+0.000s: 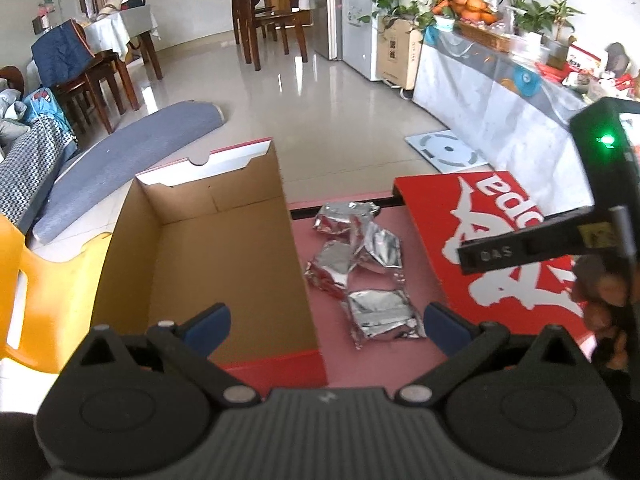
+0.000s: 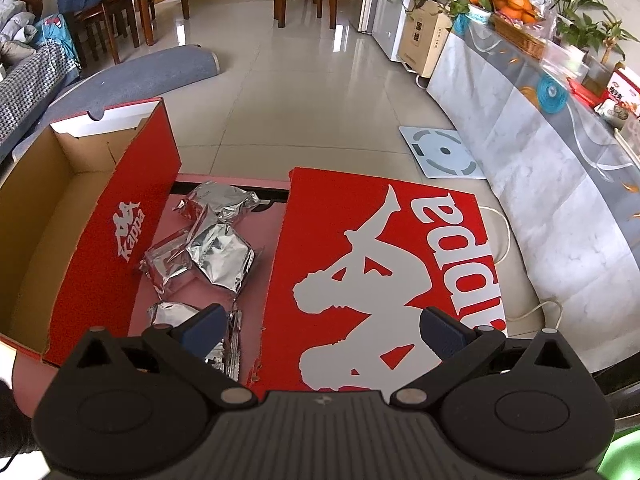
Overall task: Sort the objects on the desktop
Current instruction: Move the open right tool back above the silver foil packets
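Foil packets [image 1: 362,264] lie piled on the counter [image 1: 416,360] between the open box [image 1: 208,248] and its red lid [image 2: 380,264], box still bare. Our left gripper [image 1: 326,324] and right gripper [image 2: 322,330] both hang wide open, empty. We should pinch the nearest packet [image 1: 384,314] by its flat edge, not its slippery face.

Pink table [image 1: 376,364] with open cardboard box [image 1: 208,256], foil packets [image 1: 360,260], red lid [image 2: 380,264].

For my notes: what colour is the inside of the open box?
Plain brown cardboard, best seen in the left wrist view.
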